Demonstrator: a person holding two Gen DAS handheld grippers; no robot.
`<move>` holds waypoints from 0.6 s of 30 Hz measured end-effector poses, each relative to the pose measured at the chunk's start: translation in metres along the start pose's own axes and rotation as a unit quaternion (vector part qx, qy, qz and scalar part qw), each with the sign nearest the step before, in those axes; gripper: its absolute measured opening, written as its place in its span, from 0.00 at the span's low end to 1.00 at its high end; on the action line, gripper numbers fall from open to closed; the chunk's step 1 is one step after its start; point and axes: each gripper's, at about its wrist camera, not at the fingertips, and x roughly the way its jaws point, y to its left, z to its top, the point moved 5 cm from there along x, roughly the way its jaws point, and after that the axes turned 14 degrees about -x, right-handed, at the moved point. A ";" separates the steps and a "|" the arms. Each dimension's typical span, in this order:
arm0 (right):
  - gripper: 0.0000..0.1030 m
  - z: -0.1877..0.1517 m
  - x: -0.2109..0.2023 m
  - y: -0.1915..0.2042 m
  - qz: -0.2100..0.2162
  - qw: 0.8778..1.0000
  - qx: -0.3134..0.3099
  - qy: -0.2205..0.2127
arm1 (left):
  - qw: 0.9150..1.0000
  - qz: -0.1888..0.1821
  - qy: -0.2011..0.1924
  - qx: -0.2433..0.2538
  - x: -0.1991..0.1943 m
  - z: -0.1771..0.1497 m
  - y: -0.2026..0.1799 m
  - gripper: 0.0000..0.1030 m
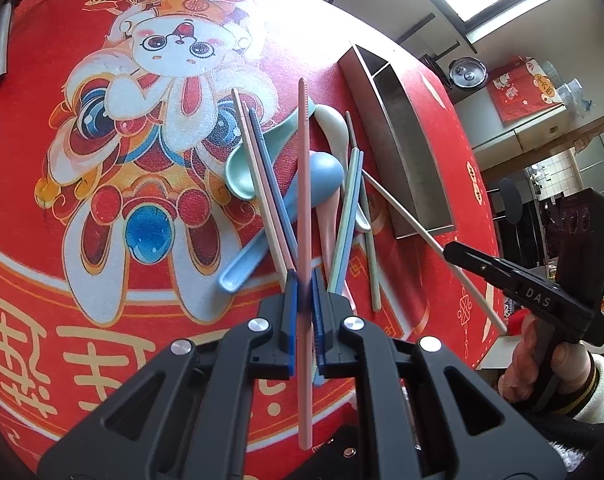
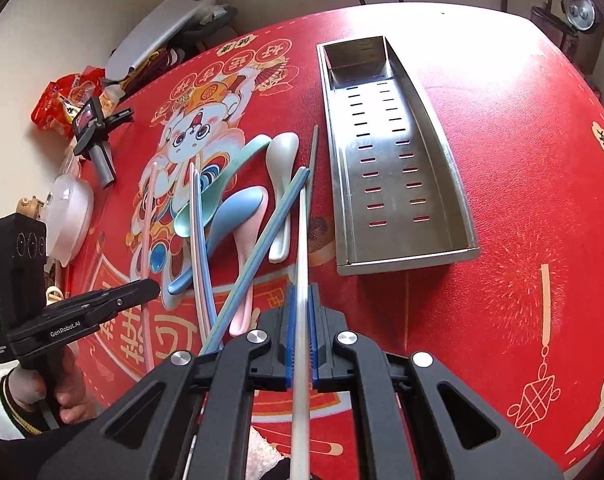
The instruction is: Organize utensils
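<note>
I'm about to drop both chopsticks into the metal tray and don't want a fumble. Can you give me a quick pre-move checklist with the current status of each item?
1. Left gripper clamped on the pink chopstick: ok.
2. Right gripper clamped on the white chopstick: ok.
3. Long compartment of the metal tray free of utensils: ok.
4. Small end compartment free: cannot tell, partly hidden by its wall.
5. Held chopsticks lifted clear of the utensil pile: cannot tell; their tips overlap it in both views.
6. Grippers apart from each other: ok.
</note>
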 end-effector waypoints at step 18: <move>0.02 0.007 -0.002 0.003 -0.025 0.999 -0.023 0.011 | 1.000 -0.003 -0.004 0.001 -0.001 0.001 -0.001 0.10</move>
